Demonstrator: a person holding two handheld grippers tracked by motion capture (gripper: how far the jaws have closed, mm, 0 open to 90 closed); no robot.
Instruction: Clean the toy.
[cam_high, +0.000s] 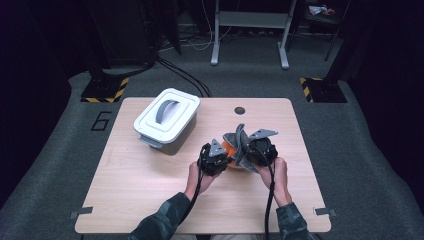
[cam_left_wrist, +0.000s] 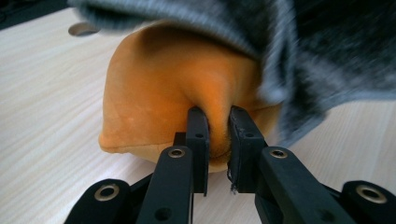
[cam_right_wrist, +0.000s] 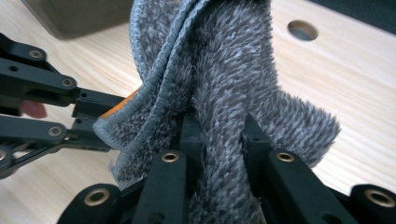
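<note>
Left claw (cam_left_wrist: 218, 135): pressed onto a fold of the orange cloth (cam_left_wrist: 163, 93), pinching it low, just above the surface (cam_high: 150, 190); in the high view it sits at (cam_high: 216, 159)
Orange cloth: bunched in a soft mound on the surface, middle of the scene, partly under the grey cloth (cam_right_wrist: 224, 84)
Right claw (cam_right_wrist: 219, 140): pinching a thick fold of the grey shaggy cloth, which rises between its jaws and drapes over the orange one; seen from above at (cam_high: 255, 147)
Step in hand, as I judge it: drawing the two cloths apart
Doing it well: keep the left pinch low and steady as an anchor, lift the grey cloth up and away rather than dragging, so its hemmed edge does not catch the orange mound
Around, left to right: white lidded box (cam_high: 166, 120) with grey handle, well apart at the far left; round hole (cam_high: 239, 110) in the surface, just beyond the cloths
In the way: the two claws sit close together; jaws could knock each other
</note>
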